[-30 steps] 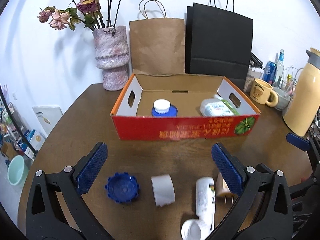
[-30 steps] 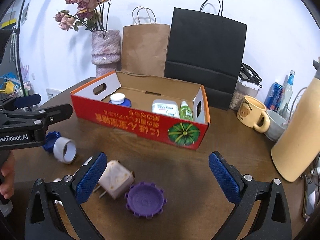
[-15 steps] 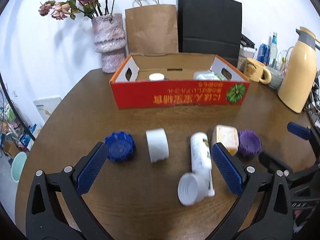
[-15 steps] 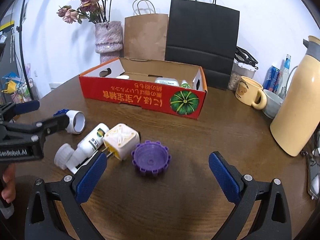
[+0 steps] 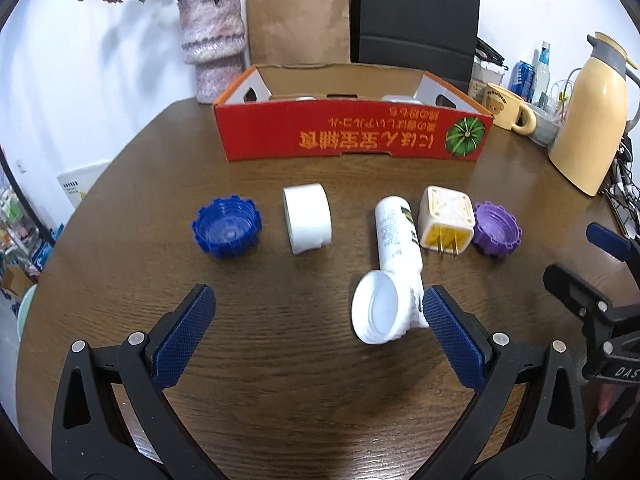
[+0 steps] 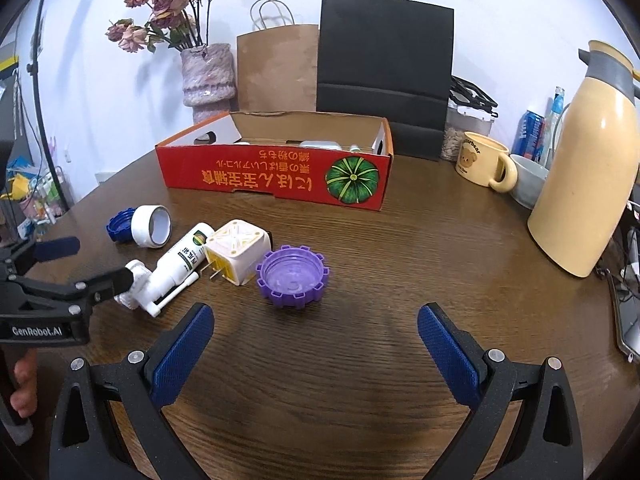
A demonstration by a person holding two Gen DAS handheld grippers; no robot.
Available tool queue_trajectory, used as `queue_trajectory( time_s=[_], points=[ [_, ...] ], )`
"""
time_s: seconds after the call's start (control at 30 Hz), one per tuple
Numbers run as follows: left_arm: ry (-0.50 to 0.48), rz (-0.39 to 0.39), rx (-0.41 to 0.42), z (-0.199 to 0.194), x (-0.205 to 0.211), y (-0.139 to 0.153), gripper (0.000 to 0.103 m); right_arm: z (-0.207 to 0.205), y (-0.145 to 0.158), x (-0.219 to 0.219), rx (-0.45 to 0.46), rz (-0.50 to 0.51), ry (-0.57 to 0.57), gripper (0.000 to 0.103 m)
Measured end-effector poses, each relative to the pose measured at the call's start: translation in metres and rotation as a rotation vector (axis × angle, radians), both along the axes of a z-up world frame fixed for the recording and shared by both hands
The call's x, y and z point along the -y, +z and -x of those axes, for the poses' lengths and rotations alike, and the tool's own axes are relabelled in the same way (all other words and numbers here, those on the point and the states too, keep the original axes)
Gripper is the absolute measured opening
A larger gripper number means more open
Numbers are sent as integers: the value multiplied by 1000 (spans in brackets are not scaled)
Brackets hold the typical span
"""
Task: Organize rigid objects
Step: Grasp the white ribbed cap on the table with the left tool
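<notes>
Surface: round dark wooden table point(image 5: 312, 380), grain visible; white wall behind; shelving clutter at far left beyond the table edge.

Back of table: red cardboard box point(image 5: 352, 136) with a pumpkin print, open top; behind it a brown paper bag point(image 5: 298, 16), a black paper bag point(image 5: 414, 20) and a mottled vase point(image 5: 212, 40) of dried flowers; to the right a bear mug point(image 6: 482, 158) and a cream thermos jug point(image 6: 588, 160).

Change since a second ago: I have drawn both grippers back from the box; the loose items, then low in the left view or under the fingers, now lie in a full row ahead of me; the box contents now show only as tops above its front wall.

Row, left to right: blue cap point(image 5: 226, 226); white tape roll point(image 5: 308, 218) on its side; white bottle point(image 5: 396, 236) lying down with its open flip lid toward me; cream plug adapter point(image 5: 446, 218), prongs toward me, just beside the bottle; purple cap point(image 6: 292, 276) beside the adapter.

My left gripper point(image 5: 316, 328) is spread wide, holding nothing, its right finger close beside the bottle's lid end; my right gripper point(image 6: 316, 344) is equally wide and empty, purple cap ahead between the fingers; the left gripper's arm crosses the right view in front of the bottle lid.
</notes>
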State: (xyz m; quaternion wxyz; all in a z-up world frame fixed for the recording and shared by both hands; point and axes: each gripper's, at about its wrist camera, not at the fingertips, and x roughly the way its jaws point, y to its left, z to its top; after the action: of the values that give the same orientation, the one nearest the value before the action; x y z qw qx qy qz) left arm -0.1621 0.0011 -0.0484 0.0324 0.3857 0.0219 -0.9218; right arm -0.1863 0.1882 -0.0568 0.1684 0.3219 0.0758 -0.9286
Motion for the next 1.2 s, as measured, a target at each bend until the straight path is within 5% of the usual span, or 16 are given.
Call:
queue_trajectory(
  time_s=[0.43,0.7,1.2],
  points=[
    [-62,-134,57,9,7,-10,58,0,0,1,2,1,8,103],
    [-78,-176,67,9,9,-10,10,1,0,1,5,2,8,103],
    [-29,-141,-15,-2,17,8,10,3,-3,2,19,-1,8,103]
  ],
)
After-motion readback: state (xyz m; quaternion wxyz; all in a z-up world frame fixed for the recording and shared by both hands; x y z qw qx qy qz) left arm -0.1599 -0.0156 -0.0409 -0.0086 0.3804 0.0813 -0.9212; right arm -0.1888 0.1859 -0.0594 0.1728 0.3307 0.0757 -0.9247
